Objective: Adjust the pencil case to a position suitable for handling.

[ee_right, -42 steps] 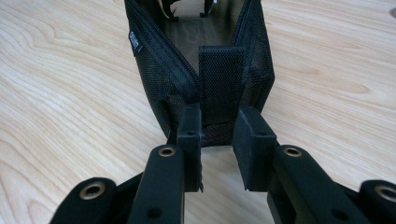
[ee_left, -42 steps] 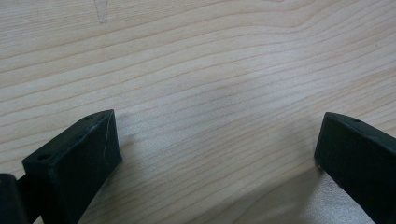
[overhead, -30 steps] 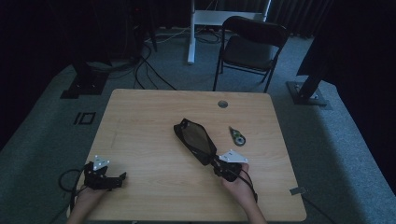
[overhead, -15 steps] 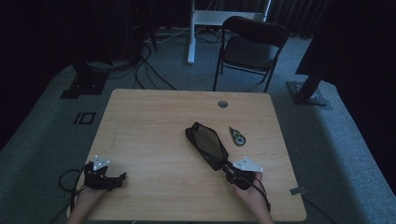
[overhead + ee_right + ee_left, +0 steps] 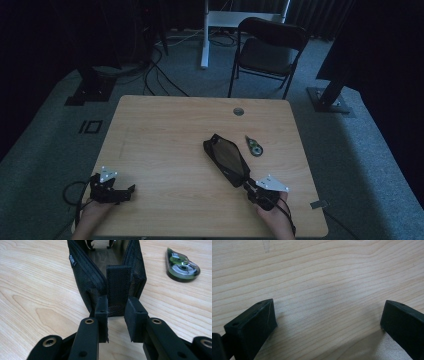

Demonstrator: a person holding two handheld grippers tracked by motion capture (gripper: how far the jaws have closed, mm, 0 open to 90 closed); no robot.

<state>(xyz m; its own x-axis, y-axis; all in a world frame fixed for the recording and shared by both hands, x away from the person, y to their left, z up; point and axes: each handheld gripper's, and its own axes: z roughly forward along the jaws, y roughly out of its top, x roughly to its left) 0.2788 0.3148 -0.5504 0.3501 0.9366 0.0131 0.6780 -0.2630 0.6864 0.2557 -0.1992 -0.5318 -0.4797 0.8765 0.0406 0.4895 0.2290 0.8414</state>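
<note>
While the right gripper [image 5: 116,312] pinches the pouch [image 5: 226,158] tab, the tape dispenser [image 5: 254,146] at two o'clock remains unpacked; the left gripper [image 5: 328,322] rests spread.

The high view is dim and grainy with dark surroundings; both gripper views are brighter, softly lit and sharp.

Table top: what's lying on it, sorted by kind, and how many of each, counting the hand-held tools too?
Black fabric pouches: 1, open along its top, its end tab clamped by the right gripper.
Green correction-tape dispensers: 1, lying beside the pouch, apart from it.
Hand-held grippers: 2, the right one and the left gripper, jaws apart over bare wood of the table.
Total: 4.
</note>
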